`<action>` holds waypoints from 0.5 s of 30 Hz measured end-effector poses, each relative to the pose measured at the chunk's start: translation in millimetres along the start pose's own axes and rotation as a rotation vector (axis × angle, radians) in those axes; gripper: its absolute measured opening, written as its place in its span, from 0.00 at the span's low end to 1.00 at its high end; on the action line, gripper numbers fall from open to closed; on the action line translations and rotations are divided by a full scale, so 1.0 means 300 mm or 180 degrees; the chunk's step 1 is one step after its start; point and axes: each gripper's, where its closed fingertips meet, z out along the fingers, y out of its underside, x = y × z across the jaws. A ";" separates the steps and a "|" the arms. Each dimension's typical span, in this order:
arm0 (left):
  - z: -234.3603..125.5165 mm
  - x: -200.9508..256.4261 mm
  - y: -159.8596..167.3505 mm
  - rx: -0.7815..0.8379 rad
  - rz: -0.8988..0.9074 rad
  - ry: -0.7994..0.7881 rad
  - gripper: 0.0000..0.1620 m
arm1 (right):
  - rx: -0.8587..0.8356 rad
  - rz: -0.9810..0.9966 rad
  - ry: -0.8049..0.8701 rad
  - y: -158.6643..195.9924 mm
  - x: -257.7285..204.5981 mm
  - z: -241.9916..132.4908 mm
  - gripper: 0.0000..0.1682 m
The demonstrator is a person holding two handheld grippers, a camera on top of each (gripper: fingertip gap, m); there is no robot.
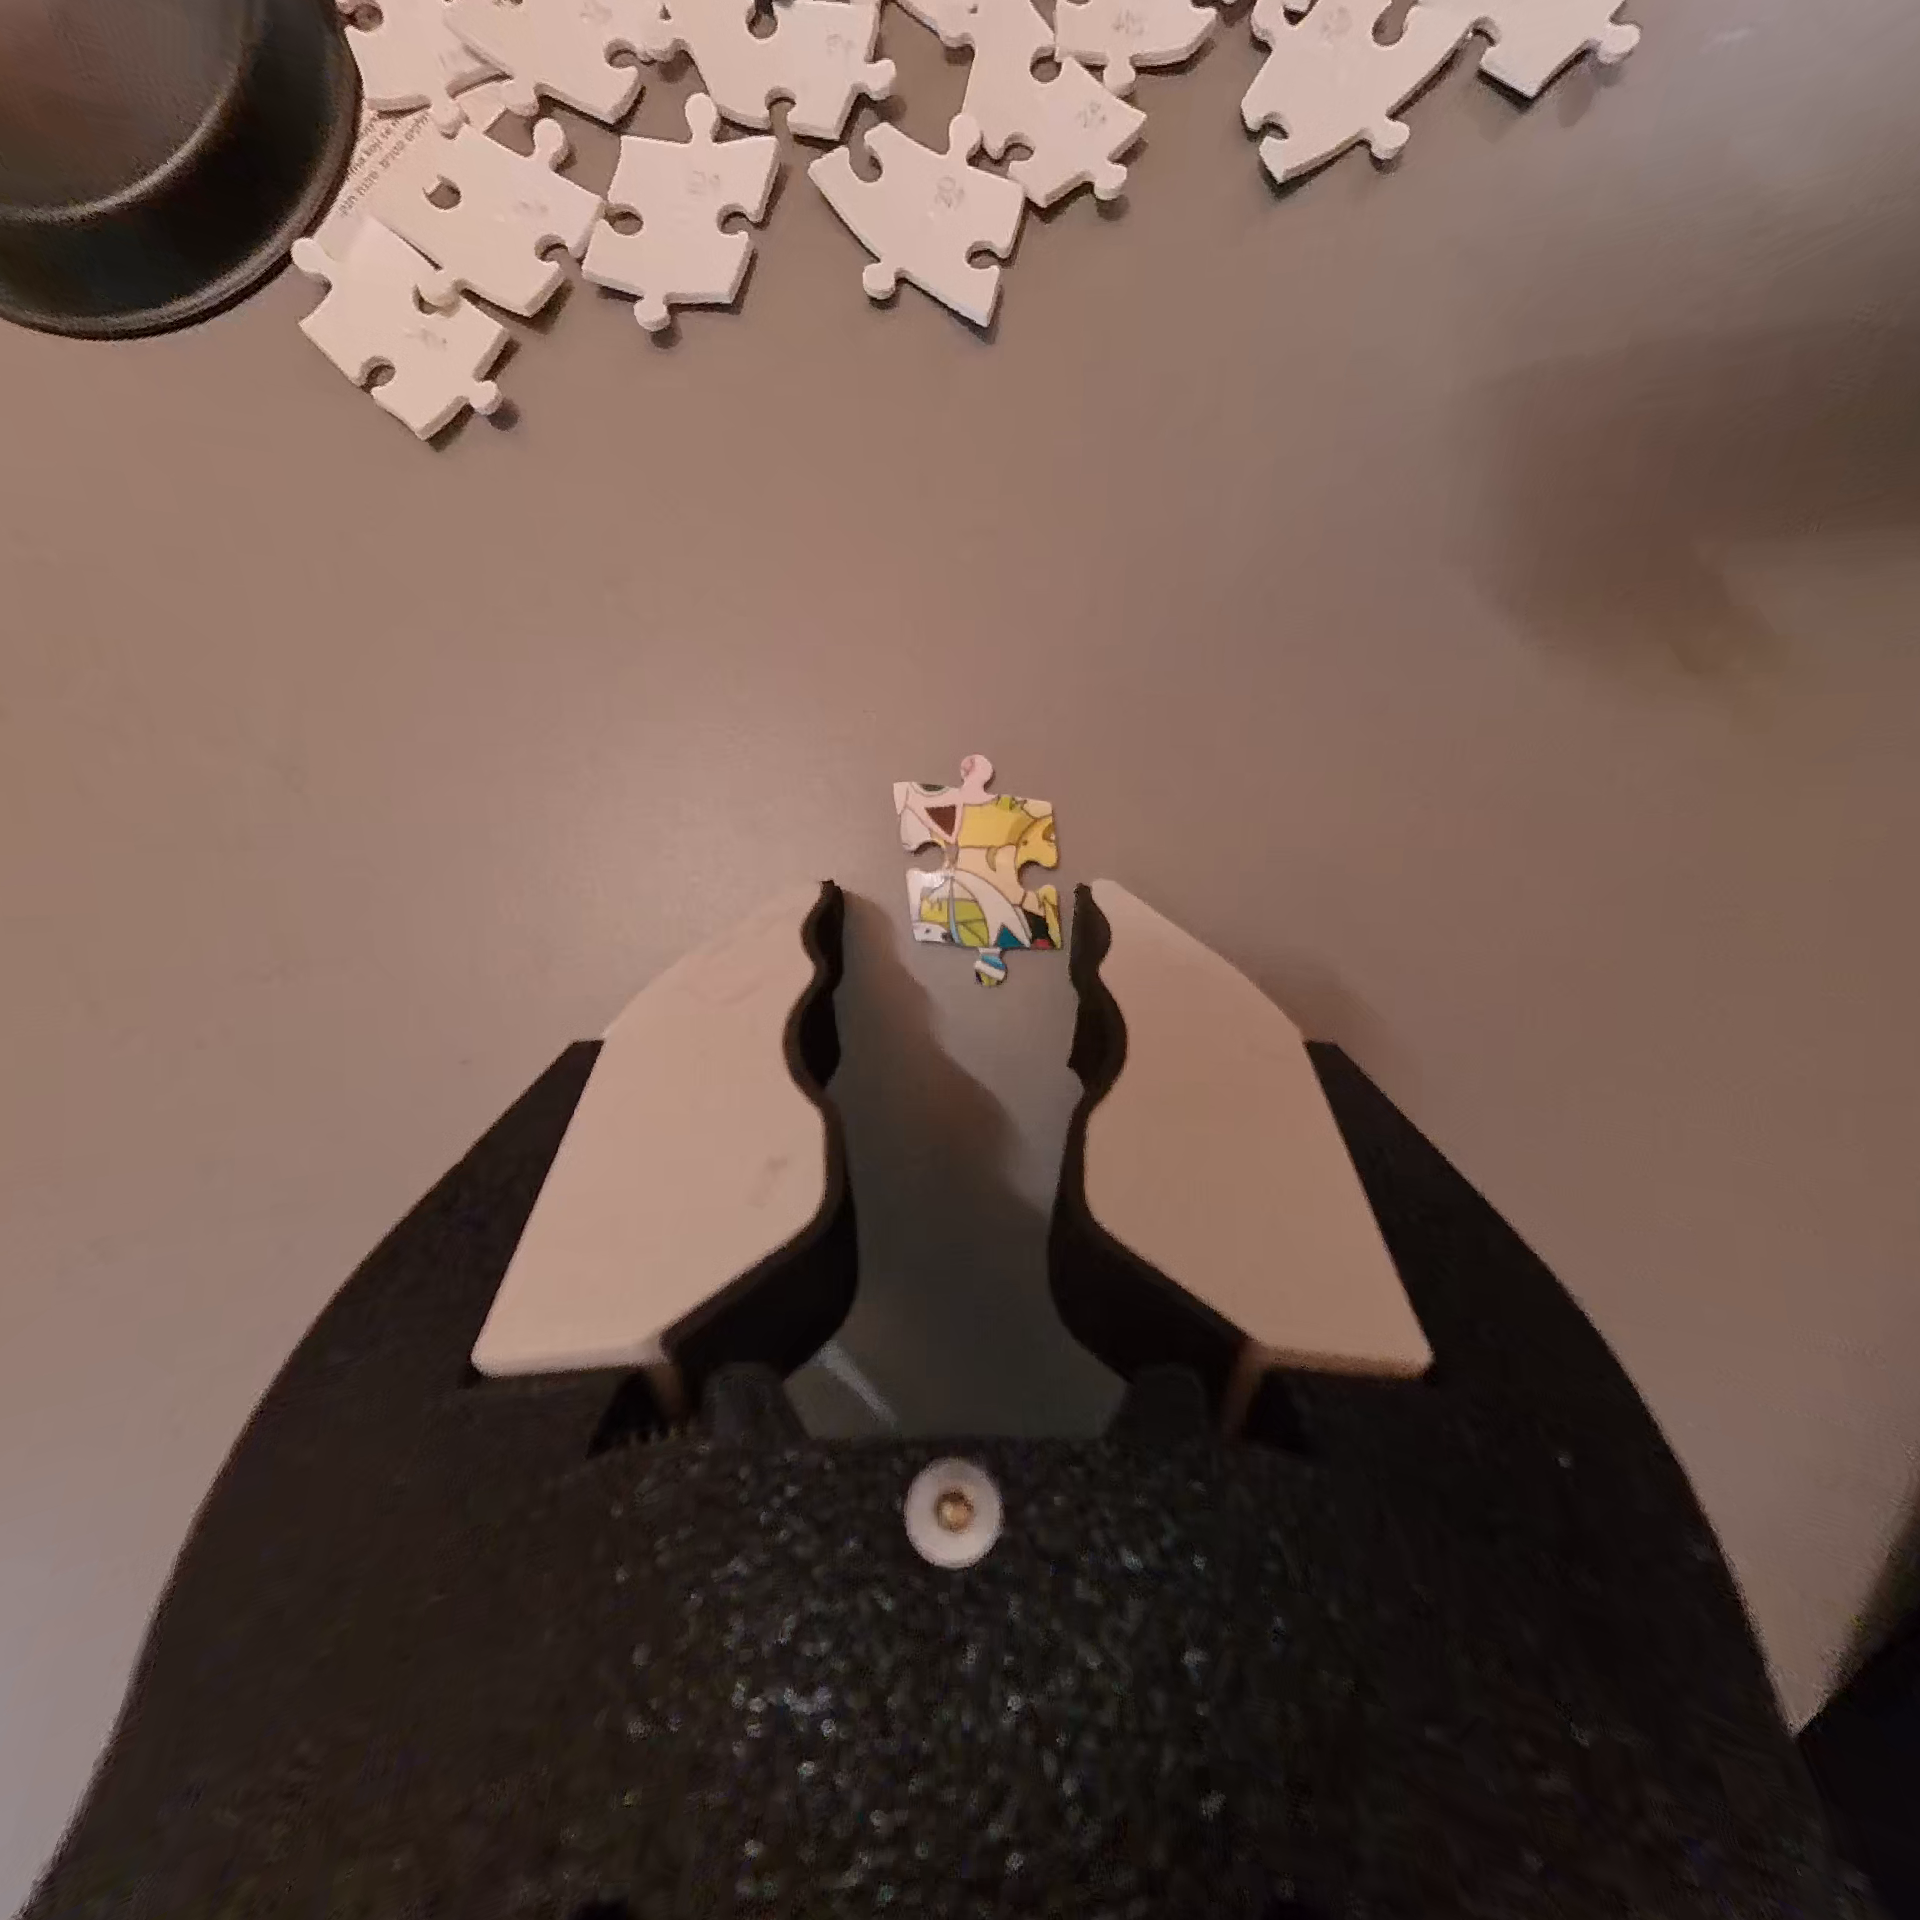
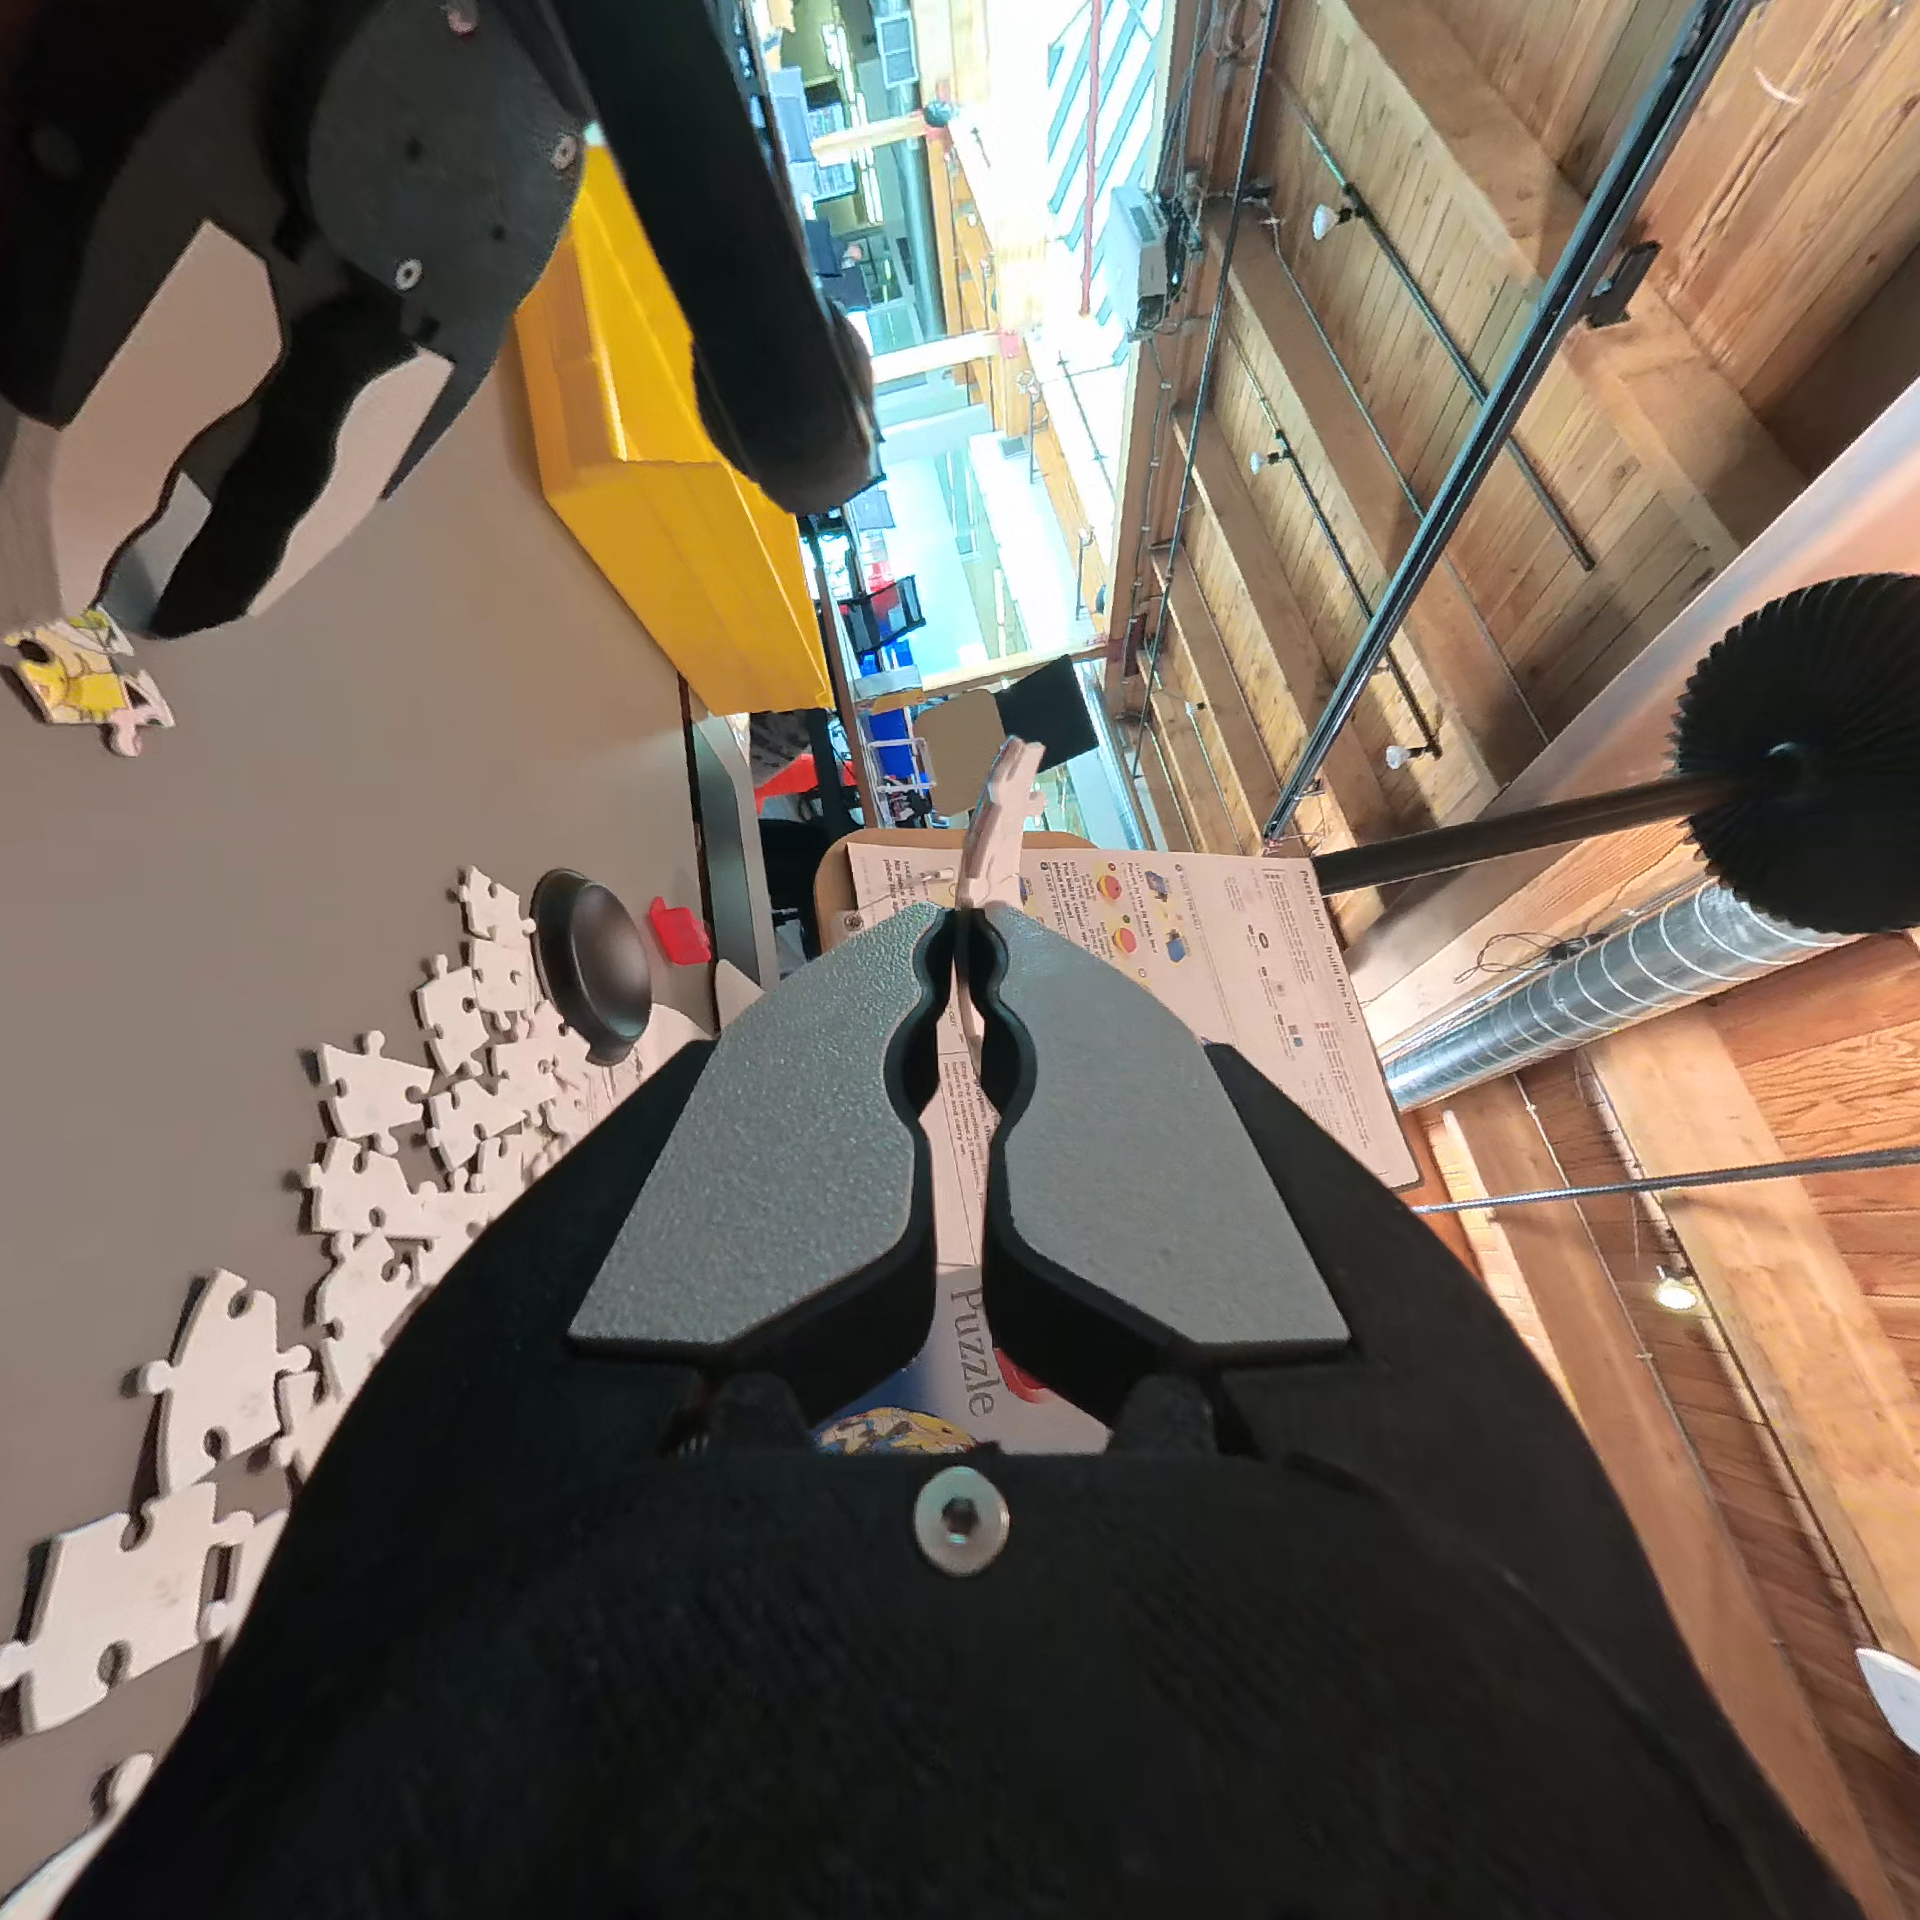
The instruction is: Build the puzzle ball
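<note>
Grey table (image 1: 416, 675), joined colourful pieces (image 1: 980, 871) between spread left fingers (image 1: 1153, 997)

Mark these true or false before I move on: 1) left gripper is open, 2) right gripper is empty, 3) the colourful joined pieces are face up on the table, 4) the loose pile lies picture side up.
1) The left gripper is open. True; it hangs over the colourful joined pieces.
2) The right gripper is empty. False; it is shut on a white puzzle piece, held edge-on.
3) The joined pieces lie face up on the grey table. True.
4) The loose pile lies picture side up. False; blank white backs show.
</note>
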 end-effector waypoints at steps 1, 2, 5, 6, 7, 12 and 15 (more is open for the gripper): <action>0.000 0.000 0.000 -0.0022 0.0007 0.0003 0.25 | -0.0021 0.0002 -0.0024 0.004 -0.006 0.000 0.01; 0.000 0.001 0.001 -0.0041 0.0014 0.0009 0.25 | -0.0043 0.0003 -0.0030 0.009 -0.008 0.001 0.01; 0.000 0.001 0.001 -0.0071 0.0043 0.0032 0.25 | -0.0090 -0.0072 -0.0022 0.018 -0.005 0.006 0.01; 0.000 0.001 0.001 -0.0075 0.0051 0.0038 0.25 | -0.0137 -0.0124 -0.0023 0.027 -0.009 0.006 0.01; 0.000 0.001 0.001 -0.0079 0.0057 0.0043 0.25 | -0.0173 -0.0207 -0.0013 0.034 -0.012 0.005 0.01; -0.001 -0.001 0.002 -0.0103 0.0112 0.0079 0.25 | -0.0295 -0.0374 -0.0033 0.054 -0.020 0.012 0.01; -0.001 -0.004 0.003 -0.0094 0.0152 0.0105 0.24 | -0.0299 -0.0337 -0.0043 0.057 -0.021 0.010 0.01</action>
